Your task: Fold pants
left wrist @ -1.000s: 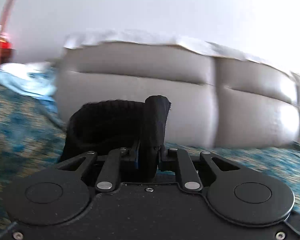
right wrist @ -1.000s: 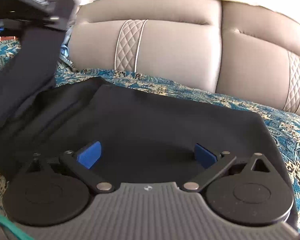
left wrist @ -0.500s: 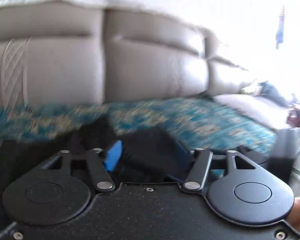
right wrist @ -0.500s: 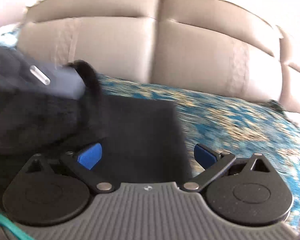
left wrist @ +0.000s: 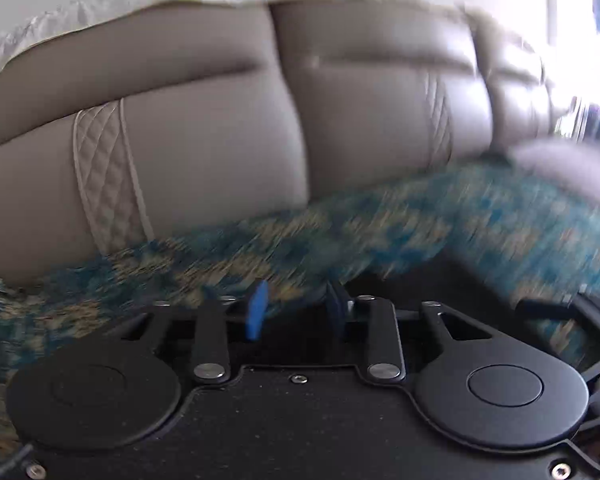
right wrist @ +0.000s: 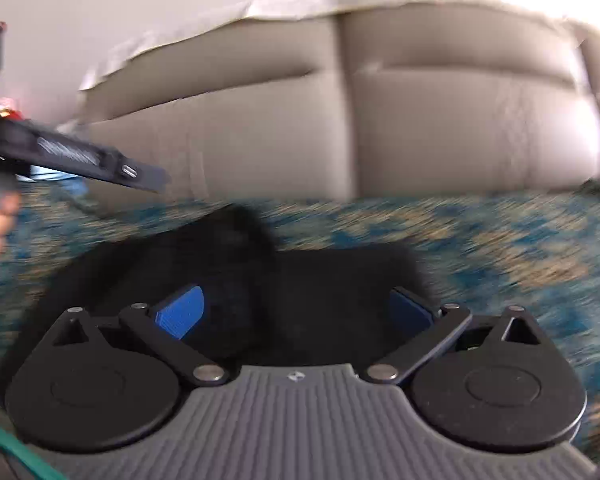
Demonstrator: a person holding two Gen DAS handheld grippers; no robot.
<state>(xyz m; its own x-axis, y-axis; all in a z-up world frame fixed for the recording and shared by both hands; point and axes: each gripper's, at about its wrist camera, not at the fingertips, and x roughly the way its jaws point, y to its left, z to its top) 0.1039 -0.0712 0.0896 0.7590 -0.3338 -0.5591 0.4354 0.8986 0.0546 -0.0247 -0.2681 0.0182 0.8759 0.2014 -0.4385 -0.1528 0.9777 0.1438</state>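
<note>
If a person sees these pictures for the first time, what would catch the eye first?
Probably the black pants, a dark heap on the blue-and-gold patterned bedspread, directly ahead of the right gripper, whose jaws stand wide open. Behind rises the big padded beige headboard, filling the upper half of both views. The left gripper has its jaws slightly apart, holding nothing.

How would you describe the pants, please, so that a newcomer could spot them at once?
Start from the beige padded headboard and drop to the blue and gold patterned bedspread in front of it. The pants are the black cloth heap lying there, before the open right gripper, the only plain dark thing on that cover.
</note>
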